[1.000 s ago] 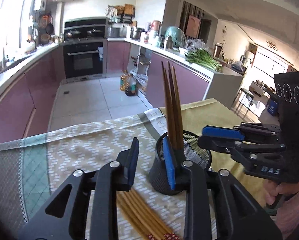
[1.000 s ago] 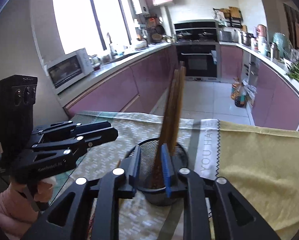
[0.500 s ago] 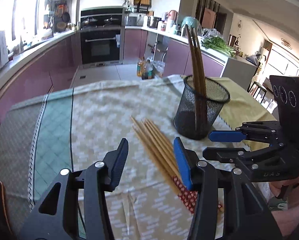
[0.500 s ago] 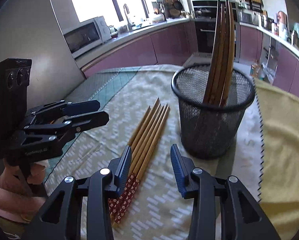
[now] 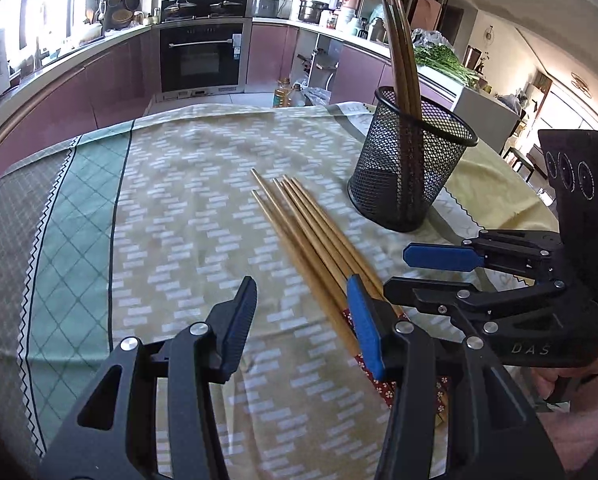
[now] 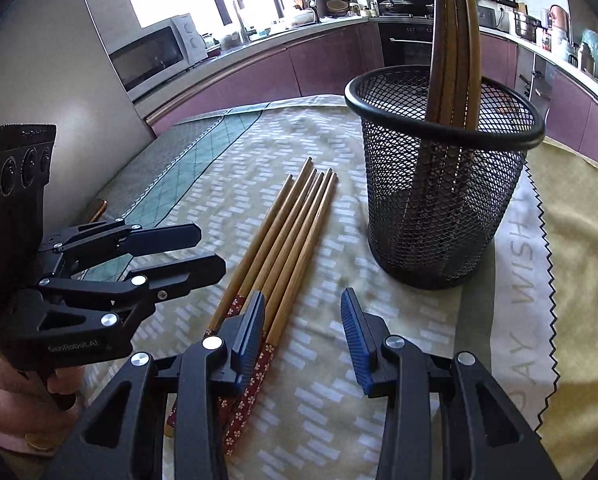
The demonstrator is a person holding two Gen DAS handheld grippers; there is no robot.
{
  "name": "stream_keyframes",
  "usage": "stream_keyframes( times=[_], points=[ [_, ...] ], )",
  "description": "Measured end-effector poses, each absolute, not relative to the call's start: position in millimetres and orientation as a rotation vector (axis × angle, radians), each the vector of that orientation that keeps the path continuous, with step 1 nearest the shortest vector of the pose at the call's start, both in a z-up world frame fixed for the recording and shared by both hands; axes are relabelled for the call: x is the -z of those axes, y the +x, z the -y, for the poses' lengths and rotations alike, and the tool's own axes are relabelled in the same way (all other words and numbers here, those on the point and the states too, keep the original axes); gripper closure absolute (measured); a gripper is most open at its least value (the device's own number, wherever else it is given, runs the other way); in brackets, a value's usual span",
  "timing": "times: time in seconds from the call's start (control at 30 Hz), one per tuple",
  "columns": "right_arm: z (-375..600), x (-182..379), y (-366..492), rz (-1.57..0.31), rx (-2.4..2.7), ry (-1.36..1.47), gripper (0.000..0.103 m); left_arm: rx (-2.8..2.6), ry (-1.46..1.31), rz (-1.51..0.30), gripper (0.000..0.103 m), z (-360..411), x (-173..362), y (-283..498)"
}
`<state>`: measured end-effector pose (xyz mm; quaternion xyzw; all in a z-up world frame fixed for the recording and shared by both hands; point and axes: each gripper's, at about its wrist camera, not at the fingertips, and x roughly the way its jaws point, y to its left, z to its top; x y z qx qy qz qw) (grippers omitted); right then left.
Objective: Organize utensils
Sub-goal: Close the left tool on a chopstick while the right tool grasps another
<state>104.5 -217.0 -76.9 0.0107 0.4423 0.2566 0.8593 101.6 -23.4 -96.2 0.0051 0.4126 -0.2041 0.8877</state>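
Several light wooden chopsticks (image 5: 311,232) (image 6: 291,236) with red flowered ends lie side by side on the tablecloth. To their right stands a black mesh cup (image 5: 411,168) (image 6: 443,200) that holds three dark chopsticks (image 5: 403,52) (image 6: 455,40) upright. My left gripper (image 5: 301,300) (image 6: 211,250) hovers open over the near part of the bundle, its right finger above the sticks. My right gripper (image 6: 303,304) (image 5: 399,268) is open too, its left finger over the red ends. Neither grips anything.
A patterned cloth (image 5: 179,208) covers the table, with a yellow part (image 6: 579,240) beyond the cup. Hands hold both gripper handles at the frame edges. Purple kitchen counters, an oven (image 5: 201,56) and a microwave (image 6: 155,52) stand behind the table.
Both grippers have sunk from beside the cup's rim to low over the loose chopsticks. Their jaws stand wider than a second ago.
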Motion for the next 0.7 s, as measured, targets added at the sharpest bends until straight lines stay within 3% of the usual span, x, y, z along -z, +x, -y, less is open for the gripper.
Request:
stream_keyframes(
  times=[0.7],
  points=[
    [209, 81, 111, -0.942, -0.508, -0.018, 0.072, 0.415, 0.044, -0.912, 0.069, 32, 111, 119]
  ],
)
